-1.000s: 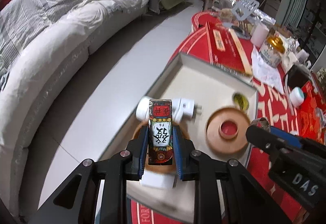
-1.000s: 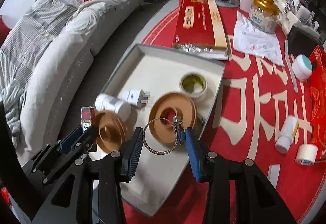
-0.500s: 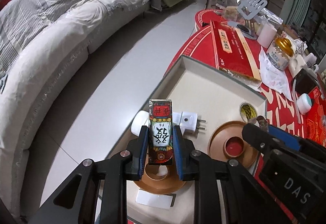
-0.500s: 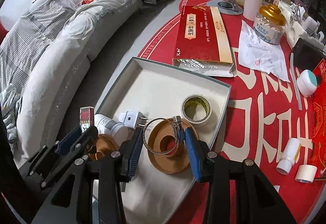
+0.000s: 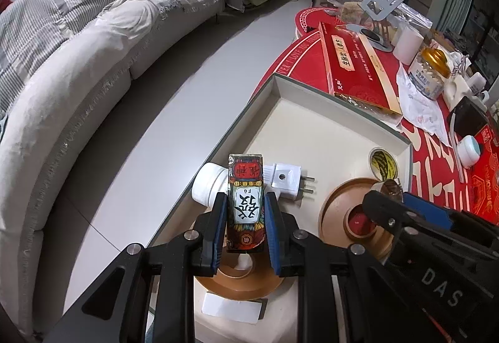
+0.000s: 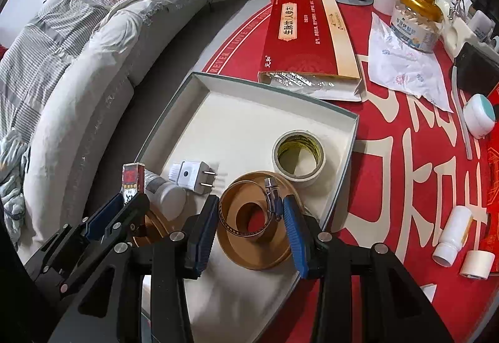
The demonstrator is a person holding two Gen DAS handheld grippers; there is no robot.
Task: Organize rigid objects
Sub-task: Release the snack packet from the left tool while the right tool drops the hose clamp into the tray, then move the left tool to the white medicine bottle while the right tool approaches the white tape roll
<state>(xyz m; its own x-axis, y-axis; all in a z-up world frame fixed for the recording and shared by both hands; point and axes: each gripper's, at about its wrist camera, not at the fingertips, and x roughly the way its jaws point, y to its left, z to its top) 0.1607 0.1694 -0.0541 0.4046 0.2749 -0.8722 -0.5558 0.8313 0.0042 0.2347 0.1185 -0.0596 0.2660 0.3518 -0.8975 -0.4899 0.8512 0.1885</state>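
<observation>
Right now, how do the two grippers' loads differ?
The left gripper is shut on a printed box, a solid upright block clamped flat between its pads. The right gripper holds a hose clamp, an open metal ring spanning a much wider gap, with its screw by the right finger. The box hangs over one brown disc, the clamp over another. Both are above the tray.
</observation>
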